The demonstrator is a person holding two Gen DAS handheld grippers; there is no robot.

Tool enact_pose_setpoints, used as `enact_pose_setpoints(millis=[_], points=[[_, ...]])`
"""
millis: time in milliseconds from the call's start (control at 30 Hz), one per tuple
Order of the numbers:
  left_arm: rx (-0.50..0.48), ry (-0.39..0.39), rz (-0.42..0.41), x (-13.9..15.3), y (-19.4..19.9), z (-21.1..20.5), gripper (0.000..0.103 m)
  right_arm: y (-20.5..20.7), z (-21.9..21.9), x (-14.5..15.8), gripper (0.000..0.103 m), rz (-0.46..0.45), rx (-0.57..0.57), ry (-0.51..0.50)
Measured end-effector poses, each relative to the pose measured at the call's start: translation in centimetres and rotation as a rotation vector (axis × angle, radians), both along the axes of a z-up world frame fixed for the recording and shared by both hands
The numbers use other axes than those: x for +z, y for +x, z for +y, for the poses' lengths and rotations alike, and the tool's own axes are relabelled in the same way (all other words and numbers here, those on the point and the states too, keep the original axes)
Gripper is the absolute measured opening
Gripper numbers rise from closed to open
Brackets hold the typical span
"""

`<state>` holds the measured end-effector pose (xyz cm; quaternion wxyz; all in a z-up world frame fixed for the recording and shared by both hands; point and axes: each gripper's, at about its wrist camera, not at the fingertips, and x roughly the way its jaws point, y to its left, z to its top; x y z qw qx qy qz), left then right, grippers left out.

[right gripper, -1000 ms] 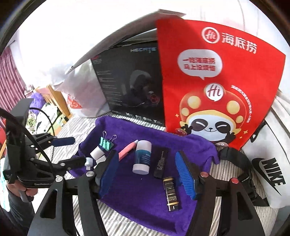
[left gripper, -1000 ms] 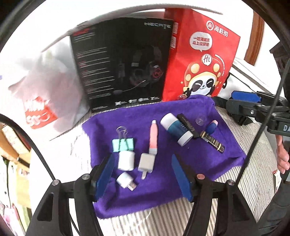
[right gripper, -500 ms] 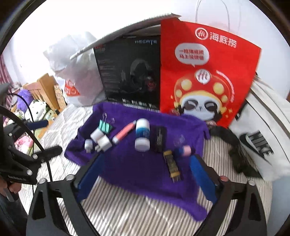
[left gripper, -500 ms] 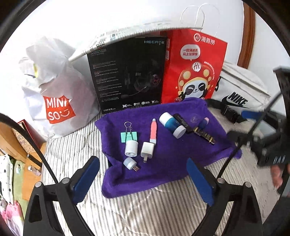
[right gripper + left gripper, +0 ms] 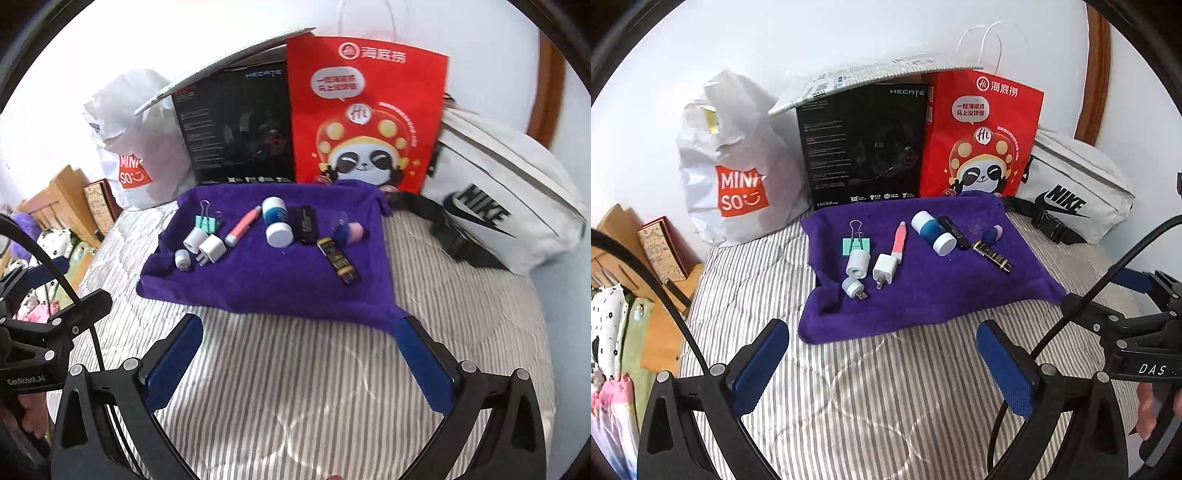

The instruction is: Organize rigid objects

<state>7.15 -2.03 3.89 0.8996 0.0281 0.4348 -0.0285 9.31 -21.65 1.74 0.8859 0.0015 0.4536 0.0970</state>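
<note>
Landmark: the purple towel (image 5: 923, 295) is lying spread on the striped bedcover (image 5: 886, 387), and every place below is given from it.
Small things: all are lying on the towel. A green binder clip (image 5: 856, 245), a white cylinder (image 5: 857, 264), a white plug (image 5: 884, 269) and a small round adapter (image 5: 853, 288) are crowding its left part, some touching.
Middle: a pink pen (image 5: 898, 243) is lying lengthwise beside the plug.
Right part: a blue-and-white bottle (image 5: 932, 232), a black tube (image 5: 955, 230), a gold-and-black stick (image 5: 993, 256) and a small blue-and-pink piece (image 5: 351, 232) are sitting close together.
Left gripper (image 5: 882, 363): it is hovering over the bedcover in front of the towel, fingers spread wide and holding nothing.
Right gripper (image 5: 299, 363): it is hovering at the towel's front edge, likewise released and empty.
Stage: the things are lying roughly in a row, which fits either a finished sort or one awaiting work.
Risks: the bottle and cylinder are lying on their sides and could roll if nudged. The left cluster is packed tightly, so a wide finger could knock a neighbour. The soft towel could bunch under a pad.
</note>
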Motion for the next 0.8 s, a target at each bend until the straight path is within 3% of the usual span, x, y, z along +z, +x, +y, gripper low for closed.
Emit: enact_pose_setpoints(millis=[467, 800], points=[[0.040, -0.048, 0.000, 0.5, -3.6, 0.2, 0.103, -3.9, -1.7, 1.7, 0.103, -0.031, -0.075, -0.020], [0.043, -0.033, -0.010, 0.9, -4.0, 0.0, 0.103, -4.6, -1.6, 1.9, 0.103, -0.042, -0.076, -0.037]])
